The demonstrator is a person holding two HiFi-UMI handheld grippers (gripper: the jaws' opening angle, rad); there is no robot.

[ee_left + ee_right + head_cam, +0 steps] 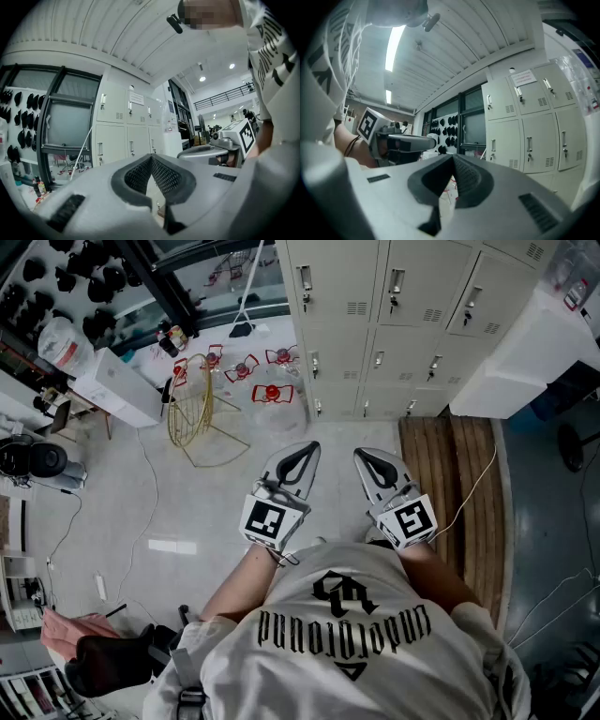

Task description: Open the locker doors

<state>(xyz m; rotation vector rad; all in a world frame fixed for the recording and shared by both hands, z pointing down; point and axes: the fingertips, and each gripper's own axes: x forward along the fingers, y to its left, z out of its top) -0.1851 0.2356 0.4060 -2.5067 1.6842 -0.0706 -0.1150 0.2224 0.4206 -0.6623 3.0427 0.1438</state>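
A bank of cream lockers (pixel 403 315) stands ahead, and every door I can see is closed, each with a small handle. The same lockers (pixel 126 126) show in the left gripper view and again as lockers (pixel 529 122) in the right gripper view, well beyond the jaws. My left gripper (pixel 305 448) and right gripper (pixel 361 454) are held side by side close to the person's body, a good way short of the lockers. The left gripper (pixel 151 157) is shut with its tips meeting and nothing between them. The right gripper (pixel 453 157) is shut and empty too.
A gold wire stand (pixel 192 409) and red-trimmed items (pixel 272 392) sit on the floor left of the lockers. A wooden bench (pixel 459 484) runs along the right, under a white box (pixel 525 352). Another white box (pixel 117 385) and floor cables lie at the left.
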